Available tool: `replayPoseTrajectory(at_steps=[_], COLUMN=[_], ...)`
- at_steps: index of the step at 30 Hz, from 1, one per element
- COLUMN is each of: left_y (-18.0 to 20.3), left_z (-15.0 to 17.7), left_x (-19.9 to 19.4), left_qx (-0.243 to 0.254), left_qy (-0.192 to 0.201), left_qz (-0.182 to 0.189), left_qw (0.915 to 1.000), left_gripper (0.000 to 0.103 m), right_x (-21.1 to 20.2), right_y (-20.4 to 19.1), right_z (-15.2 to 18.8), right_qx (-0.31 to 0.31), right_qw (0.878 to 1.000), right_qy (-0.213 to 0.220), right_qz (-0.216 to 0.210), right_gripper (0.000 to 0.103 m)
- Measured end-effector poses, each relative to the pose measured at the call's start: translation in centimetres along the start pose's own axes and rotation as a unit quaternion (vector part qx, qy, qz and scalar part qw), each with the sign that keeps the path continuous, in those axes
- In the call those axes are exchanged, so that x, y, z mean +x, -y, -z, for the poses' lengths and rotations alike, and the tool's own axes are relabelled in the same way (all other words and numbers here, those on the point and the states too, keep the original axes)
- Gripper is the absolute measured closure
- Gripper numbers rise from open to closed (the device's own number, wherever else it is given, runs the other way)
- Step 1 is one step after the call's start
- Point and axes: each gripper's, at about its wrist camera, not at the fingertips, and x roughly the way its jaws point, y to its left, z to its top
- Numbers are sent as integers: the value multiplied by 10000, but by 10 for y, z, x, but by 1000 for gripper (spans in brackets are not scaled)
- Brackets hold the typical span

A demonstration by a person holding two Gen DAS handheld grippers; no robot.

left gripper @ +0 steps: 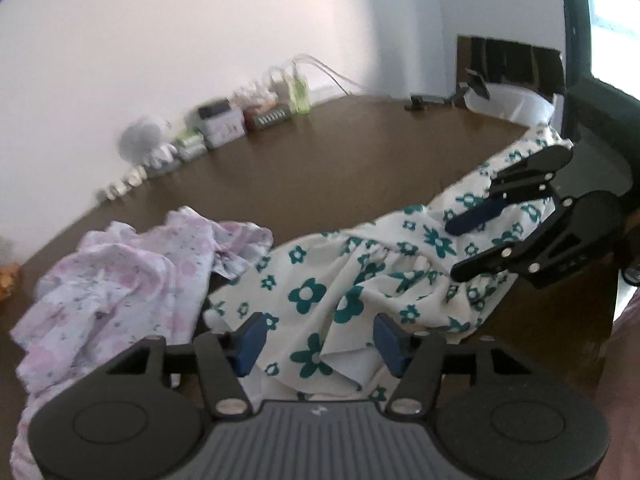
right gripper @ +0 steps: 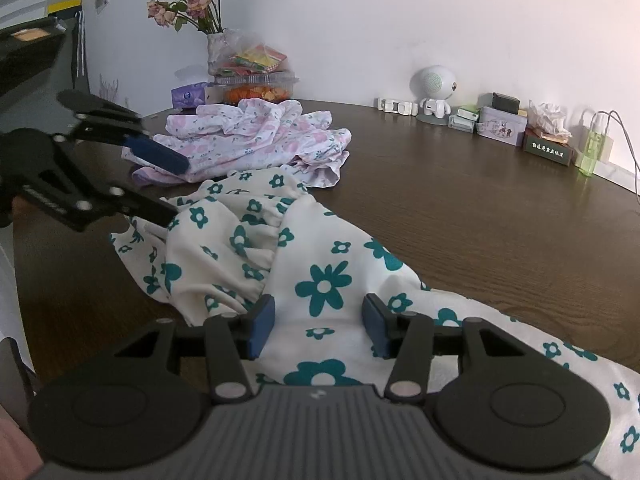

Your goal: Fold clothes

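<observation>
A white garment with teal flowers [right gripper: 320, 280] lies stretched across the near part of the brown wooden table [right gripper: 480, 208], one end gathered in ruffles and the rest trailing off the near edge. The left gripper [left gripper: 318, 340] hangs just above the ruffled end with its blue pads [left gripper: 250, 340] spread apart and nothing pinched between them; the cloth lies loose beneath. The right gripper [right gripper: 320, 326] sits over the wider part of the same garment, its jaws likewise parted and gripping nothing, the printed cloth showing plainly in the gap. Each gripper shows in the other's view: the right gripper [left gripper: 456, 248] appears at the right end of the cloth, the left gripper [right gripper: 176, 188] at the left end, both with fingers apart. Just beyond the flowered piece, touching its far edge, a crumpled pink-and-white floral garment [right gripper: 256, 140] lies in a heap. Along the far wall stand a vase of dried roses [right gripper: 192, 4], a clear box of snacks [right gripper: 256, 84], a small white round-headed robot figure [right gripper: 434, 92], some tins and boxes [right gripper: 500, 124], and a green bottle [right gripper: 590, 152].
</observation>
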Motion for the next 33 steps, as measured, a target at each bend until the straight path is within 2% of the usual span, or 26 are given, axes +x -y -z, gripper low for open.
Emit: replayPoseTrajectory(at_steps=[4, 5, 7, 9, 12, 15, 16, 17, 23, 28, 30, 33], left_y=[-3, -2, 3, 15, 32, 36, 38, 40, 44, 55, 59, 58], left_z=[1, 1, 1, 1, 3, 5, 7, 8, 2, 0, -1, -4], left_x=[23, 26, 25, 17, 4, 4, 6, 8, 17, 15, 20, 28], left_qx=[30, 65, 218, 637, 1244, 1262, 1327, 1399, 1758, 2268, 2493, 2623], left_qy=[-200, -219, -143, 12, 231, 126, 113, 91, 99, 279, 170, -68], left_qz=[591, 657, 548, 144, -307, -244, -221, -226, -170, -169, -91, 99], left_qw=[9980, 9976, 9982, 9979, 9915, 9916, 9908, 9899, 9842, 9734, 9682, 9649], left_gripper=[69, 83, 97, 98, 98, 81, 70, 68, 73, 73, 75, 83], right_x=[0, 0, 0, 0, 1, 1, 1, 1, 0, -1, -1, -1], right_y=[1, 1, 1, 2, 3, 2, 2, 2, 1, 2, 1, 1], right_z=[0, 0, 0, 0, 0, -1, -1, -1, -1, -1, -1, -1], right_qx=[13, 12, 12, 15, 21, 2, 0, 1, -11, -6, -18, -20], right_qw=[10000, 10000, 10000, 10000, 10000, 10000, 10000, 10000, 10000, 10000, 10000, 10000], right_qy=[-1, -1, -3, -2, -4, -7, -7, -5, -5, -8, -10, -10], right_qz=[-15, -16, -18, -34, -47, -40, -38, -40, -27, -39, -34, -33], right_gripper=[53, 53, 53, 53, 53, 52, 52, 52, 52, 52, 52, 52])
